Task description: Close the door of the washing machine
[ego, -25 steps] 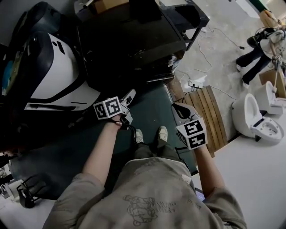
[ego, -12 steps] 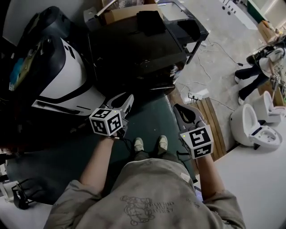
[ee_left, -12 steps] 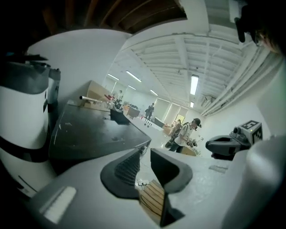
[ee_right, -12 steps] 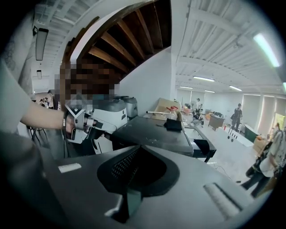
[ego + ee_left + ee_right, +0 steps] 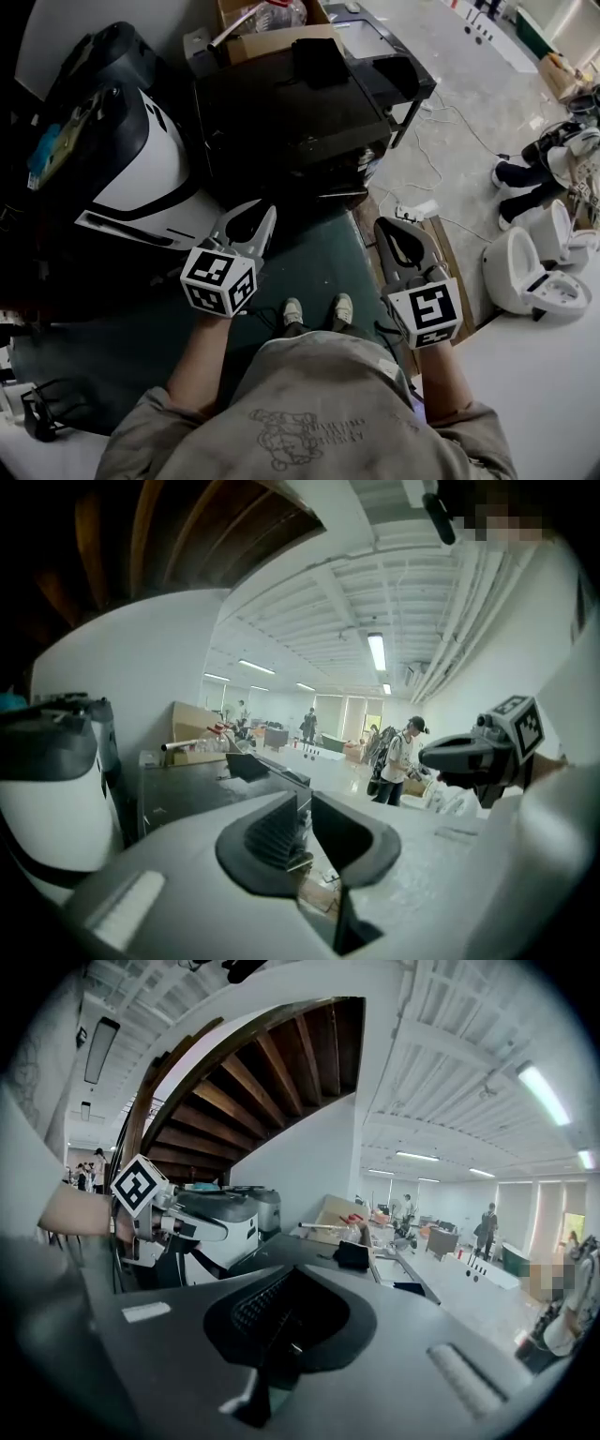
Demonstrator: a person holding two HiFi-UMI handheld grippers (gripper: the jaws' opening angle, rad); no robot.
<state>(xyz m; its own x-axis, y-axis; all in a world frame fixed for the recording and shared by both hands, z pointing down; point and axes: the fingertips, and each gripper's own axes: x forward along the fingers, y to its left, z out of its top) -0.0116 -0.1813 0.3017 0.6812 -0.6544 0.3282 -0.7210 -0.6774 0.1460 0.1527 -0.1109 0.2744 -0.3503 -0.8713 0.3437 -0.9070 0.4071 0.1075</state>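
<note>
The washing machine (image 5: 141,169) is a white body with a black top, standing at the left of the head view. Its front lies in dark shadow, and I cannot make out the door from above. It also shows at the left in the left gripper view as washing machine (image 5: 52,799) and in the right gripper view as washing machine (image 5: 220,1227). My left gripper (image 5: 251,214) hovers just right of the machine's lower corner, open and holding nothing; left gripper (image 5: 303,803). Right gripper (image 5: 389,225) is over the green mat, shut on nothing; right gripper (image 5: 286,1279).
A black table (image 5: 300,103) with a cardboard box (image 5: 272,37) stands straight ahead, right of the machine. I stand on a green mat (image 5: 319,253). A wooden pallet (image 5: 441,248), floor cables (image 5: 412,206) and white toilets (image 5: 525,272) are to the right. People (image 5: 403,761) stand far off.
Both grippers have lifted and now point forward. The left gripper's jaws have spread apart beside the machine's corner. The head view has tilted up a little.
</note>
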